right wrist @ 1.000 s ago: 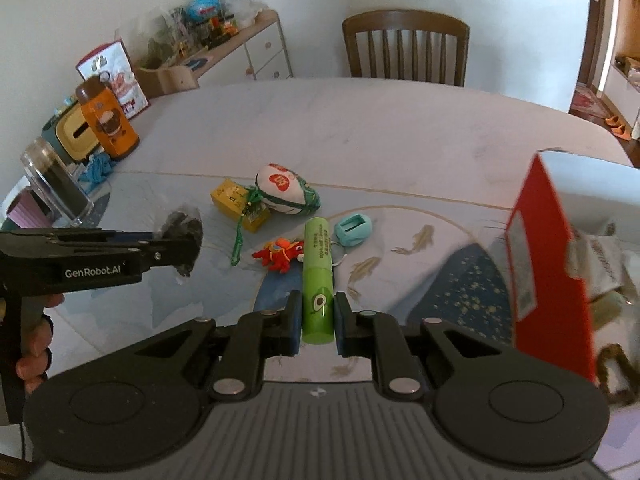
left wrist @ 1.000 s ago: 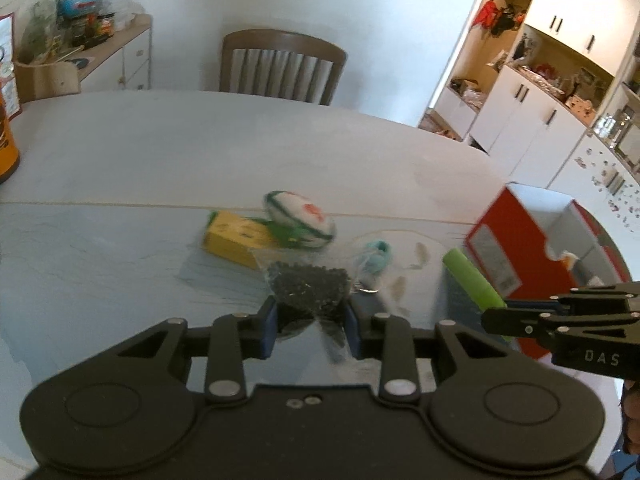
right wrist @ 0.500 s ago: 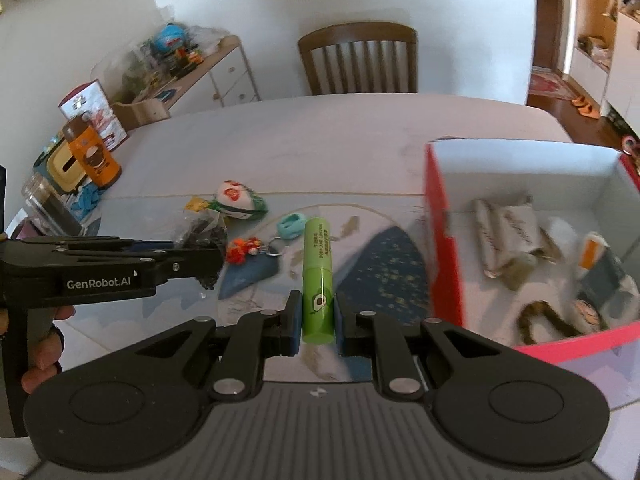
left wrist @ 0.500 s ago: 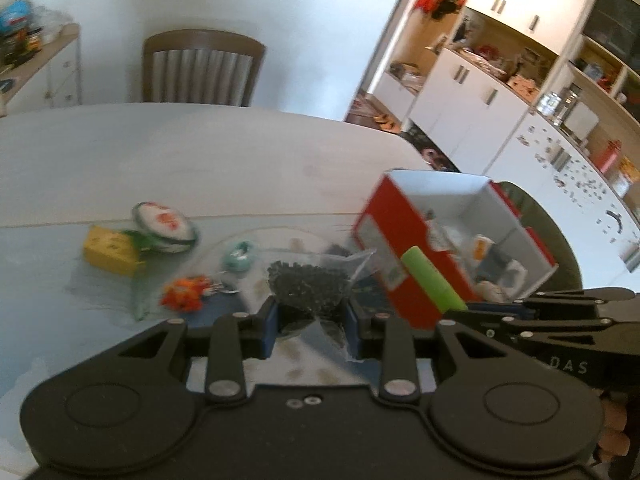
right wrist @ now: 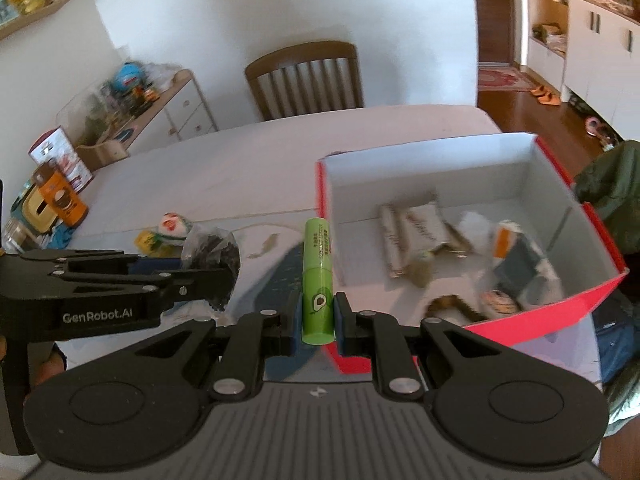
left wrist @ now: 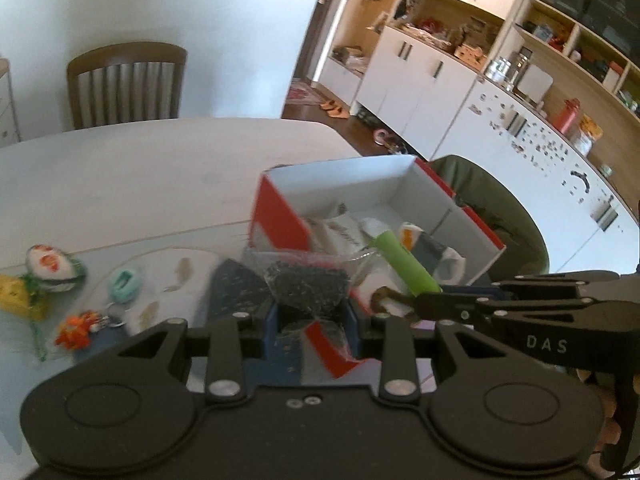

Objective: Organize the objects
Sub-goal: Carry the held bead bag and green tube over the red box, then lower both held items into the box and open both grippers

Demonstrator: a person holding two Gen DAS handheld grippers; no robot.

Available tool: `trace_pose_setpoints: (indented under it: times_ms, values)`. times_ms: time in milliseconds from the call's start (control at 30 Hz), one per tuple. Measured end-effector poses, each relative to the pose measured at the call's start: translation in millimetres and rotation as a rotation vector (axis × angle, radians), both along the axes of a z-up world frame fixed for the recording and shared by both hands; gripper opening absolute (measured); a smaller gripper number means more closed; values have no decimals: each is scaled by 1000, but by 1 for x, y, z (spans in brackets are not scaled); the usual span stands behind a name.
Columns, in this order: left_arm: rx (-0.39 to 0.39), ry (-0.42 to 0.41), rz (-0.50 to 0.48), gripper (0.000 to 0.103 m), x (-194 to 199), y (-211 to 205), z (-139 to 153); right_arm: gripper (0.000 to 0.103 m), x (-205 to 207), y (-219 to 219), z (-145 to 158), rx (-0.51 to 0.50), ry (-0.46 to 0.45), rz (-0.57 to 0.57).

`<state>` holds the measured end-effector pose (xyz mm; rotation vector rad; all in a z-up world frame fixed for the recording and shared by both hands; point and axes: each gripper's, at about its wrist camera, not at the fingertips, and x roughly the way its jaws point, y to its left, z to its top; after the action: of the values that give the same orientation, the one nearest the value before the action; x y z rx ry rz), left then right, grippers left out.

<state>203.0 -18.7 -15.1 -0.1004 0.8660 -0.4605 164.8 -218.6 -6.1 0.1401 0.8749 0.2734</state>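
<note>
Both tools are carrying loads toward the open red cardboard box with a white interior (right wrist: 448,184), which is sitting on the pale counter (right wrist: 248,168) and already holding wrappers and small packets. The right tool (right wrist: 318,316) is clamping a bright green cylindrical tube with an avocado print (right wrist: 317,280) by its lower end, so the tube is standing up between the pads, just in front of the box's near left corner. The left tool (left wrist: 311,316) is pinching a clear plastic bag of dark granules (left wrist: 306,284) by its lower edge, the bag bulging above the pads, with the box's near corner showing just beyond it.

To do this well, each load should probably be clear of the red wall and over a bare patch of the box floor before the pads are released, and the two tools should be taking turns, since they are crowding the same corner.

The left tool is reaching in level from the left, the right tool pointing forward alongside it.
</note>
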Motion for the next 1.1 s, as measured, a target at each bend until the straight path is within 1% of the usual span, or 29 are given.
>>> trace_pose_setpoints:
  times_ms: [367, 567, 633, 833, 1100]
  values:
    - [32, 14, -71, 32, 16, -66, -6, 16, 20, -64, -10, -21, 3, -68]
    - [75, 70, -83, 32, 31, -96, -20, 16, 41, -90, -25, -30, 29, -90]
    - [92, 94, -81, 32, 36, -105, -26, 16, 50, -95, -32, -41, 39, -92]
    - [165, 107, -101, 32, 50, -131, -38, 16, 72, -102, -51, -68, 74, -73]
    - [232, 162, -119, 32, 67, -153, -59, 16, 94, -98, -79, -95, 133, -20]
